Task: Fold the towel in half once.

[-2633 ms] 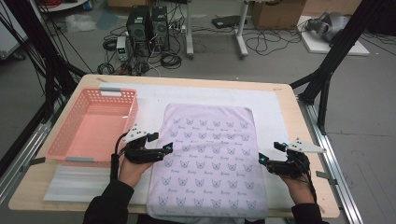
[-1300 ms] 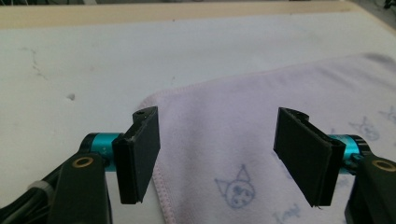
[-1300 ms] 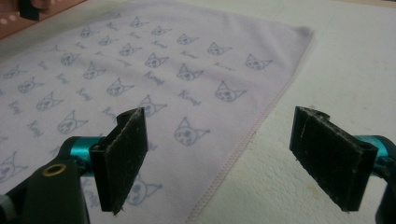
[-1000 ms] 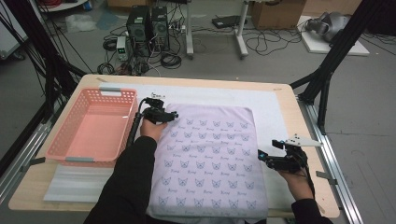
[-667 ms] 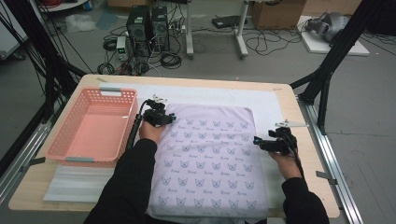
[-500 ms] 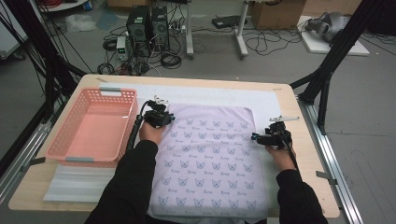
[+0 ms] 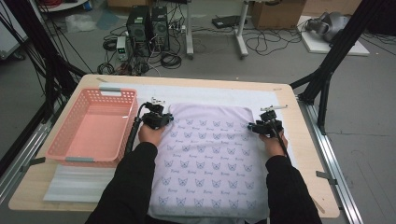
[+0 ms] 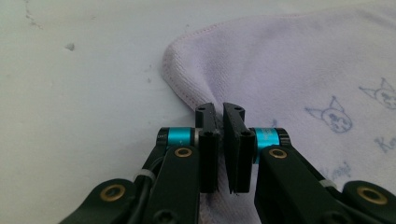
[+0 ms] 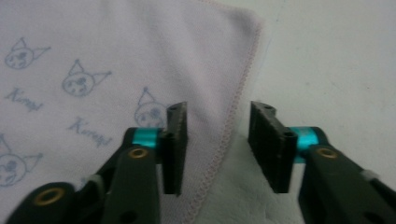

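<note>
The left gripper (image 8: 219, 140) has just closed its jaws onto the towel's (image 7: 205, 154) far left corner, pinching a fold. The right gripper (image 9: 217, 144) has slid up to the far right corner; its jaws have been closing but stand apart astride the hem. The towel lies flat beside the basket (image 7: 70, 151), so a lift or fold looks near.

So here's my count: one lilac towel (image 7: 205, 156) with little cat faces printed all over, too many to tally. One pink basket (image 7: 91, 128) to its left. One white mat (image 7: 219, 95) under it all, on one wooden table (image 7: 306, 161). Two grippers of mine, left gripper (image 7: 161, 119) and right gripper (image 7: 261, 126). Two computer towers (image 7: 147, 23) on the floor.
</note>
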`<state>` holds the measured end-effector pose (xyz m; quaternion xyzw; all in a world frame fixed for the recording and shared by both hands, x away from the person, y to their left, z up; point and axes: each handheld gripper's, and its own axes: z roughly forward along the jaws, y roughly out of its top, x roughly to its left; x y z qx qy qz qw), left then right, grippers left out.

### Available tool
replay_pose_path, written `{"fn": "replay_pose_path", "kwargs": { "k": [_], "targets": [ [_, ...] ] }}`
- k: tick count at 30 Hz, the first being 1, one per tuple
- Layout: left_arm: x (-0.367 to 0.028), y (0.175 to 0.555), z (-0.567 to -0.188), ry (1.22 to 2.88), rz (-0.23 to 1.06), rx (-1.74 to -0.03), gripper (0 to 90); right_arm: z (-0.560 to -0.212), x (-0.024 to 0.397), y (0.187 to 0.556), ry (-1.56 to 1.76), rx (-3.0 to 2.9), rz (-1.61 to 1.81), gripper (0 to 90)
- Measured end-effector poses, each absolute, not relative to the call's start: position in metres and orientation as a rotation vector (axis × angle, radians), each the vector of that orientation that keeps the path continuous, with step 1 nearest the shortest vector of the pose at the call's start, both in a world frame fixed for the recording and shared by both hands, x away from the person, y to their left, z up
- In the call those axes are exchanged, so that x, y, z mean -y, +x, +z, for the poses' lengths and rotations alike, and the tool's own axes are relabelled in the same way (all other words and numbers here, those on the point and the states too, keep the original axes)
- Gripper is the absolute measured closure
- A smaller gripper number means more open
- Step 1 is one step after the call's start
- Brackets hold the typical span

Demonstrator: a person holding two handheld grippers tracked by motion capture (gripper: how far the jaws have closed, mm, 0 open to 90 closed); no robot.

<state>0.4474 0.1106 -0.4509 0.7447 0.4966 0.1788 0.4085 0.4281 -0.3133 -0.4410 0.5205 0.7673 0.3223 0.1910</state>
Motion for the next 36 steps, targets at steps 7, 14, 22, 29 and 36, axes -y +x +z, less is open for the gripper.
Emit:
{"fn": "replay_pose_path", "kwargs": {
  "k": [7, 14, 22, 29, 36],
  "targets": [
    [-0.115, 0.445, -0.451, 1.862, 0.441, -1.260, 85.3, -0.439, 0.310, 0.429, 1.391, -2.220, 0.908, 88.2],
    [-0.124, 0.452, -0.432, 1.781, 0.481, -1.275, 85.6, -0.435, 0.311, 0.433, 1.364, -2.133, 0.939, 88.4],
    [-0.126, 0.456, -0.411, 1.747, 0.503, -1.246, 85.6, -0.421, 0.311, 0.438, 1.365, -2.055, 1.008, 88.3],
    [-0.125, 0.443, -0.404, 1.732, 0.487, -1.222, 85.5, -0.411, 0.313, 0.430, 1.343, -2.065, 1.055, 88.3],
    [-0.124, 0.425, -0.397, 1.772, 0.503, -1.186, 85.5, -0.410, 0.318, 0.414, 1.329, -2.087, 1.104, 88.3]
  ]
}}
